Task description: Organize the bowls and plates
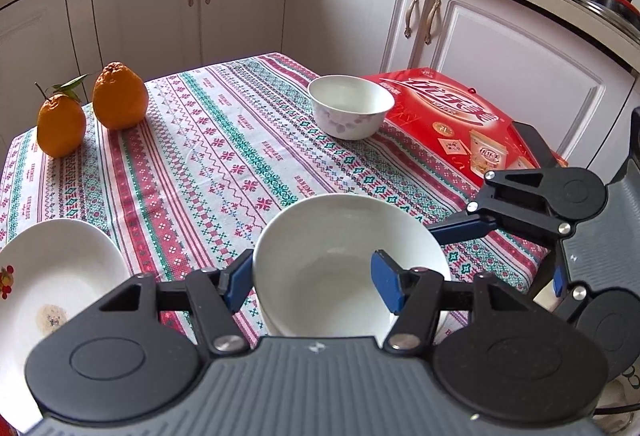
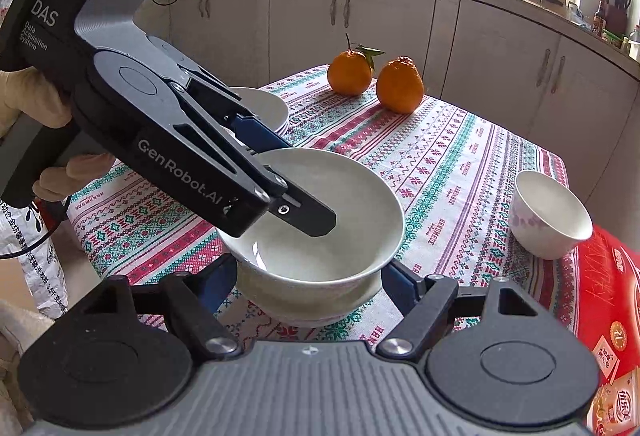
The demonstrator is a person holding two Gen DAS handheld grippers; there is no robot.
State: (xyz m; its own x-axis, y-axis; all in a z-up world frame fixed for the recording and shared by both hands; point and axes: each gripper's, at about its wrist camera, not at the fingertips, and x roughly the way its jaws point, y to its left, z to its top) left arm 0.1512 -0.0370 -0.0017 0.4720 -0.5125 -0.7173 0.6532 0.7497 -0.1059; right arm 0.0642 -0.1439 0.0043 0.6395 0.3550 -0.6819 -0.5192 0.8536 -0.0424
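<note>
Blue pads of my left claw (image 1: 312, 276) are pinching the wall of the white bowl (image 1: 344, 236). One finger is sitting inside the bowl and the other is pressing on the outside, so the jaws are nearly closed on the rim. From the right wrist view, this bowl is nesting inside a second bowl (image 2: 304, 300), and both are resting on the tablecloth (image 2: 440, 164).

My right claw (image 2: 308, 276) is reaching in low. Its two fingers are standing partly open on either side of the second bowl. I am seeing the pads very close to its wall, but I cannot tell whether they are actually pressing on it.

Just left of the left claw, a white plate (image 1: 52, 276) with a small flower mark is lying flat. Ahead of that claw and a little to its right, well apart, a small flowered bowl (image 1: 352, 112) is standing upright. It is touching the edge of a red box (image 1: 460, 116). Far ahead to the left, two oranges (image 1: 120, 100) are sitting side by side near the table's far corner. White cabinets (image 1: 240, 4) are running behind everything.
</note>
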